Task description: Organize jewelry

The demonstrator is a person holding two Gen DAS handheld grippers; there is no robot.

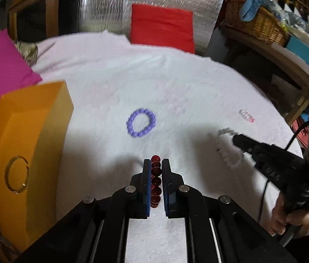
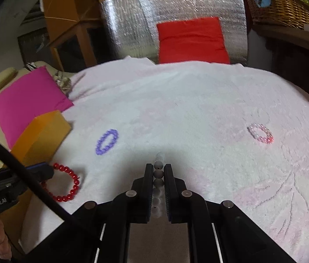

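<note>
- My left gripper (image 1: 156, 164) is pinched tight on the red bead bracelet (image 1: 155, 182); its beads run in a line between my blue-padded fingers (image 1: 146, 188), and in the right wrist view the rest of the loop (image 2: 65, 183) hangs free over the white cloth (image 2: 187, 114).
- My right gripper (image 2: 159, 171) is likewise clamped on the white bead bracelet (image 2: 158, 184), with one run of beads between the jaws and the loop (image 1: 227, 151) spread out beyond my fingertips.
- Both bracelets look light and limp. I judge the round, glossy beads likely to roll or squirt out of a loose pinch, so I want my pads across a bead's middle rather than on the string between two beads.
- The strings seem the weak part; I would not tug or snag the loops.
- The purple bracelet (image 1: 141, 122) lies flat on the cloth ahead, and the pink bracelet (image 2: 261, 133) lies well off to the right. For each I would nip one side of the ring.
- The orange box (image 1: 23, 144) sits at my left with a gold ring shape (image 1: 16, 173) on its face, probably the destination.
</note>
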